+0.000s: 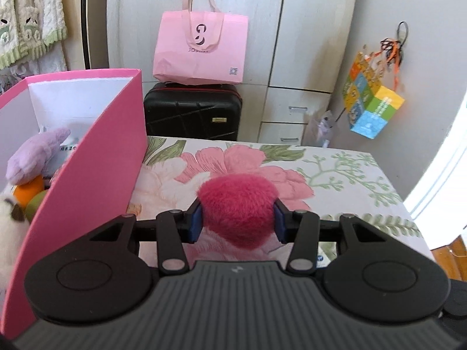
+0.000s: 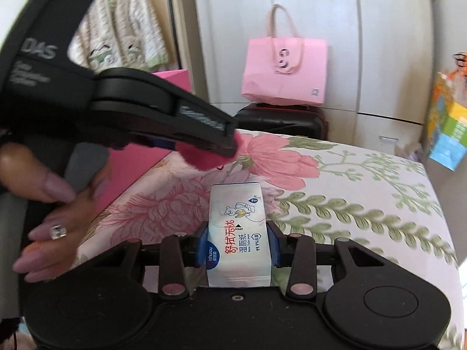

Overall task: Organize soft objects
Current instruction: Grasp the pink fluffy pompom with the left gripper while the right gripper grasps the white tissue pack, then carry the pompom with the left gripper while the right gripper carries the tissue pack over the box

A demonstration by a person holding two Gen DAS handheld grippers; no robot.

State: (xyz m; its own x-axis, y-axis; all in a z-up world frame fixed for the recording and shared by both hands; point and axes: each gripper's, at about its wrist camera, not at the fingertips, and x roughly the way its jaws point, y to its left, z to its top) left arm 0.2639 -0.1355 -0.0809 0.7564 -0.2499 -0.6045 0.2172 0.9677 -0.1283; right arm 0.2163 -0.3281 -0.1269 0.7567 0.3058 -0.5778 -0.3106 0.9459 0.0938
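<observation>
Left gripper [image 1: 237, 218]: jaws closed on a pompom [image 1: 238, 208], blue pads pressed into its two sides, the fur bulging out above and below them
Pompom: deep pink and fluffy, held clear of the surface [image 1: 350, 172], just right of the box [image 1: 87, 180]
Right gripper [image 2: 238, 246]: jaws clamped on a wipes pack [image 2: 238, 233], pads on its long sides near the end closest to the camera
Wipes pack: white soft-wrap packet with printed label, far end reaching out toward the middle of the surface; whether that end rests on the cloth or is lifted I cannot tell
Box: pink card, open top, at the left edge of the surface; inside lie a lilac plush [image 1: 35, 157] and other soft toys
Hand [image 2: 55, 204]: seen from the right wrist view wrapped round the left gripper's handle
Handling, pompom: looks very light and squashy, no firm core showing; a grip across its widest part as now should do, though the fur may slip if squeezed only at the tips
Handling, wipes pack: likely heavier and floppy with a slick film; held near one end it may sag or slide, so a hold nearer its middle seems safer
Step in hand: probably carrying both items to the box, the pompom being the nearer one
</observation>
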